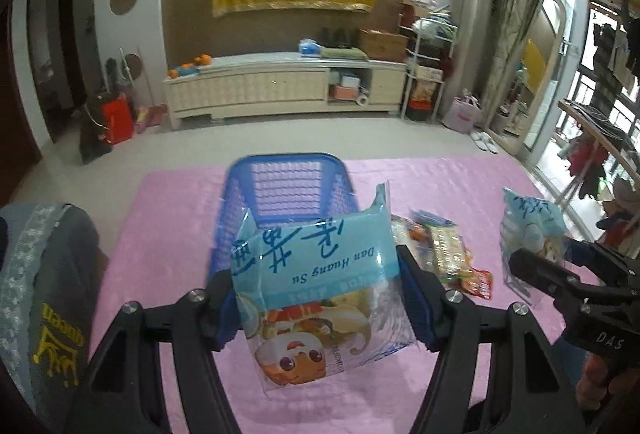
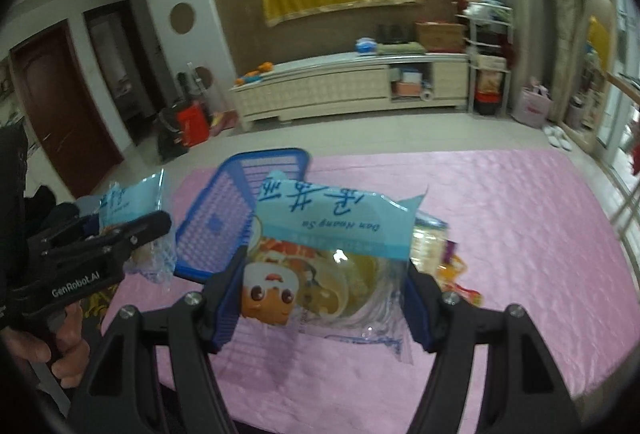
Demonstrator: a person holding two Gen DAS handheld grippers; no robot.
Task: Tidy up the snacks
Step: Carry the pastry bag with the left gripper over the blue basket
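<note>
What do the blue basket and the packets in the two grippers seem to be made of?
Blue lattice basket: probably rigid moulded plastic; regular grid holes, uniform colour.
Light-blue packet in the left gripper and the similar one in the right gripper: thin glossy plastic film, apparently; clear lower parts with glare and creases.

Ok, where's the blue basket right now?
The blue basket sits on the pink cloth, in the left wrist view straight ahead behind the packet held in the left gripper. The loose snack packets lie just right of it.
</note>
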